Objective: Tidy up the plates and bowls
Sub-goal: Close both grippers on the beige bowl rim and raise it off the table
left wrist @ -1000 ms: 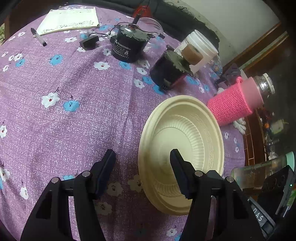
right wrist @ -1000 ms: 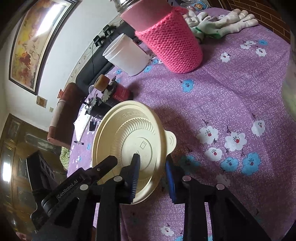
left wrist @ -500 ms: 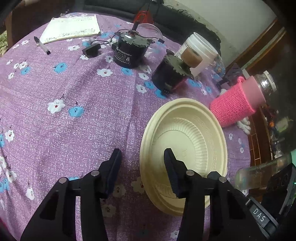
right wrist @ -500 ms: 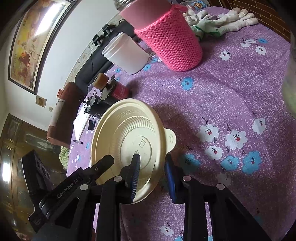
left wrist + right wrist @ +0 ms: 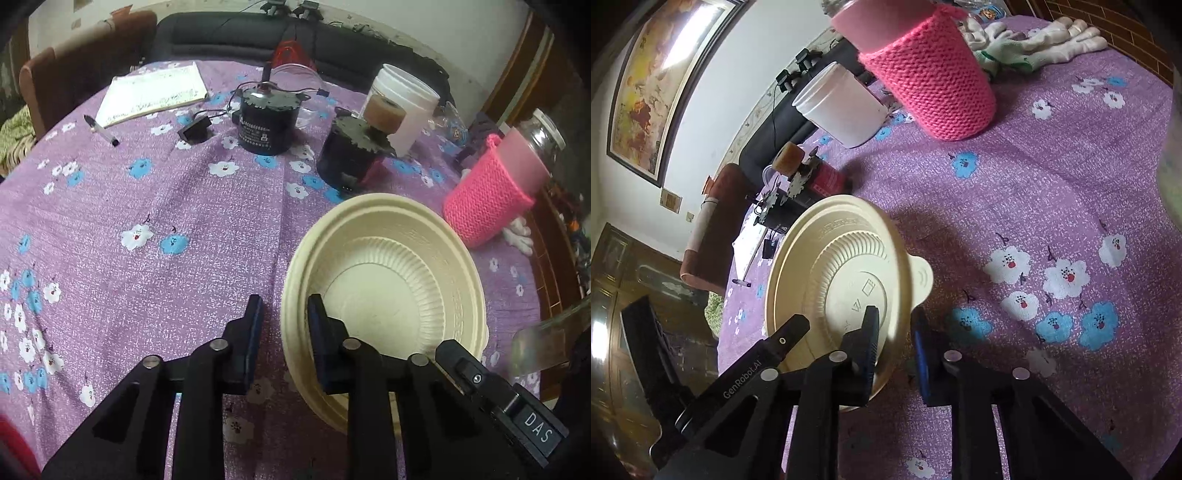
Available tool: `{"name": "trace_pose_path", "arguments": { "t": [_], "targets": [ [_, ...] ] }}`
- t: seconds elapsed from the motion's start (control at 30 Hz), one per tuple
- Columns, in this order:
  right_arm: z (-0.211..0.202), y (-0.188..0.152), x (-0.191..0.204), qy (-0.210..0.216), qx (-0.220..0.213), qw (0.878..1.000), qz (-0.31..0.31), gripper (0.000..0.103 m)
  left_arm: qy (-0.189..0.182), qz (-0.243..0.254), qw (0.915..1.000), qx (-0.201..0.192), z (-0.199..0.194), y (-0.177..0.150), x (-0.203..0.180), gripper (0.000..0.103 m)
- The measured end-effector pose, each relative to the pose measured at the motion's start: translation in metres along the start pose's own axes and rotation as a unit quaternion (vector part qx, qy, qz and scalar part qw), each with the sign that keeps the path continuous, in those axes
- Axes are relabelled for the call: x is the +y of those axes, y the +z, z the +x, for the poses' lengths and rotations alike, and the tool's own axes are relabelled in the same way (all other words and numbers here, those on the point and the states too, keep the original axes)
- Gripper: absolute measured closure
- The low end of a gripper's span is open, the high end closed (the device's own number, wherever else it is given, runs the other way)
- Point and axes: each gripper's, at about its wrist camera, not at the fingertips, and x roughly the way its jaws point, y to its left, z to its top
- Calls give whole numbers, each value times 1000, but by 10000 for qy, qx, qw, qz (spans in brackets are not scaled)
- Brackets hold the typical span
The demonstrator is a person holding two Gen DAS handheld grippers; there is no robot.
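A cream plastic bowl (image 5: pixel 384 280) is held tilted above the purple flowered tablecloth (image 5: pixel 155 229). My left gripper (image 5: pixel 284 325) straddles its near rim, one finger inside and one outside, with a small gap left. In the right wrist view the bowl (image 5: pixel 846 280) shows a ribbed wall and a small tab. My right gripper (image 5: pixel 895 339) straddles the rim near that tab, jaws narrowed around it; contact is unclear.
A pink knitted sleeve on a jar (image 5: pixel 495 192), a white tub (image 5: pixel 402 107), two black motors (image 5: pixel 266 118) (image 5: pixel 351 155), a notepad (image 5: pixel 155 92), a pen (image 5: pixel 101 129) and white gloves (image 5: pixel 1034 40) lie on the table.
My left gripper's jaws have closed in from wide open to narrow around the bowl's rim. The left view has risen and pulled back. The right gripper has barely moved.
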Motion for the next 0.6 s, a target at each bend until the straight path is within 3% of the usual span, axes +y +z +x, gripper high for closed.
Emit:
{"name": "trace_pose_path", "arguments": {
  "t": [0.6],
  "targets": [
    [0,0,1,-3,-14,10000,-37,88,156,115,9997,-176,-7,-3,-6,89]
  ]
}}
